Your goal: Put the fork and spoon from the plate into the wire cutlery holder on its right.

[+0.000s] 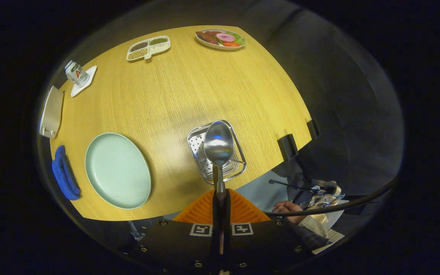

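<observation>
My tool [220, 204] is clamped on the spoon [218, 151]: both fingers press on its handle, and the bowl sticks out ahead of them, its hollow shining toward the camera. The spoon hangs above the holder [235, 168], a square wire basket with a perforated metal base, so that the bowl covers the middle of it as I look down. I cannot tell whether the spoon touches the wire or hangs clear of it. The holder stands on the bench [174, 95], close to its near edge. To its left, well apart, lies the plate [117, 170], pale green and round, with nothing on it. Just beyond the plate's left side a blue cloth [64, 175] lies folded at the bench edge. Farther along that side is a flat silvery tray [51, 112], and near it a small carton [75, 72] stands on a white coaster [86, 82]. At the far side of the bench I see a white divided dish [149, 47] with beans or seeds in its compartments, and to its right a dish of food [220, 39] with slices in red, pink and green. Two dark clamps [288, 147] grip the bench's right edge. Below that edge a person's hand [287, 208] rests beside a dark cable [338, 206].
</observation>
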Motion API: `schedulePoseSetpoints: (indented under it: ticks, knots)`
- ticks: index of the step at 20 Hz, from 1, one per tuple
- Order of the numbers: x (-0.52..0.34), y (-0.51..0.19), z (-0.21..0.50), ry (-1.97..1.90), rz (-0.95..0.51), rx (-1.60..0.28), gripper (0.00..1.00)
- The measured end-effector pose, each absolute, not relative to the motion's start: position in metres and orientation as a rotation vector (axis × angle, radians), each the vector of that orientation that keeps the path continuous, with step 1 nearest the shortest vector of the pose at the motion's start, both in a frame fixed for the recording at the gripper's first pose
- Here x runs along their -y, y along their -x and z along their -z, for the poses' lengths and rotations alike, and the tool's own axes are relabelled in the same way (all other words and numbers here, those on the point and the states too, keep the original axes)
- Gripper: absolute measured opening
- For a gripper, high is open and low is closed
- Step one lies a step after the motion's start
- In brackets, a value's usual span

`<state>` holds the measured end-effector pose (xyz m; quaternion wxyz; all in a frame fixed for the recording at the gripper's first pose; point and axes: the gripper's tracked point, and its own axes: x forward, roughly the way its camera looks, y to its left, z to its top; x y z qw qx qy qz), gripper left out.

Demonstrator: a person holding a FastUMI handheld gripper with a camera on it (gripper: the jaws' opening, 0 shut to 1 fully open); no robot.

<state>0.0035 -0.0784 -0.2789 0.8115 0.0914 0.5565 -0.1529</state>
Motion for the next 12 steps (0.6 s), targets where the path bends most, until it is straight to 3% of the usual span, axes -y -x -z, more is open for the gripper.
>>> schedulePoseSetpoints:
  ticks: [12]
  knots:
    - [0.068, -0.015, 0.275, -0.216, 0.262, -1.22, 0.1]
